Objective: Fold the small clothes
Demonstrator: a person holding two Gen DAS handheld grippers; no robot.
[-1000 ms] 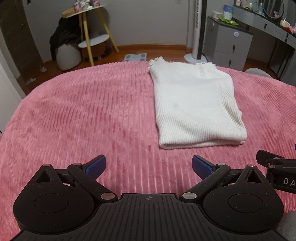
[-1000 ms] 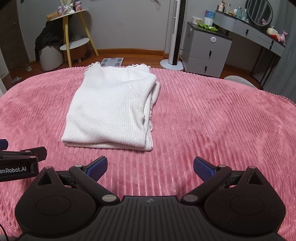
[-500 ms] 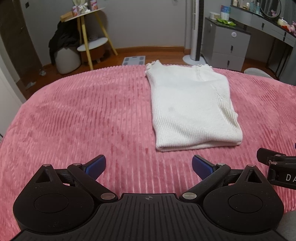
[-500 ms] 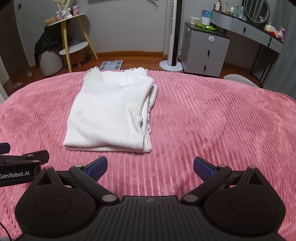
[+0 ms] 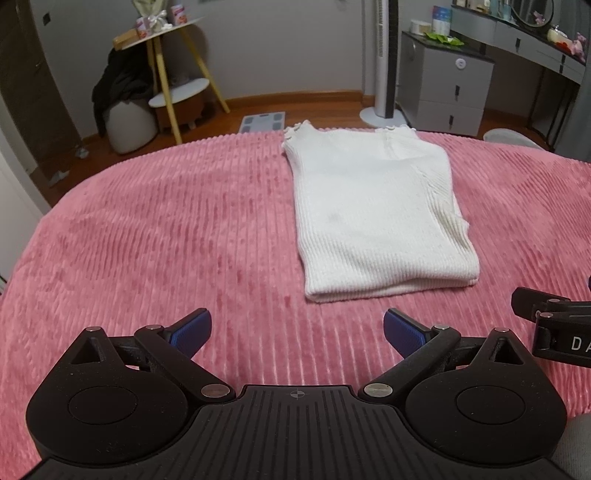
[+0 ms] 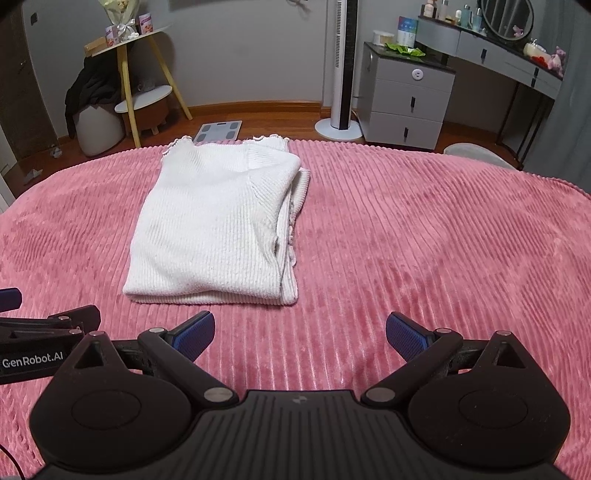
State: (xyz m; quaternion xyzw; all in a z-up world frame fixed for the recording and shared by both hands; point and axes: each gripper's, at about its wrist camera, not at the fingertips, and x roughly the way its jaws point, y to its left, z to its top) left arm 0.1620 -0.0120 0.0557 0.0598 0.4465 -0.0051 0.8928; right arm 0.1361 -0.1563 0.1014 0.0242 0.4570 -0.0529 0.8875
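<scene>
A white ribbed knit top lies folded into a rectangle on the pink ribbed bedspread, its frilled hem toward the far edge. My left gripper hovers open just short of the garment's near fold, slightly to its left, with nothing between its blue pads. My right gripper is open too, near the garment's right front corner and holding nothing. Each gripper shows at the edge of the other's view: the right gripper's finger and the left gripper's finger.
Beyond the bed's far edge stand a tower fan, a grey drawer unit, a dressing table with a mirror, a yellow-legged side table, a white pouffe with dark clothing and a bathroom scale on the wooden floor.
Both grippers have drawn back and tilted up slightly from the folded top, so it sits further away in both views. Both stay open.
</scene>
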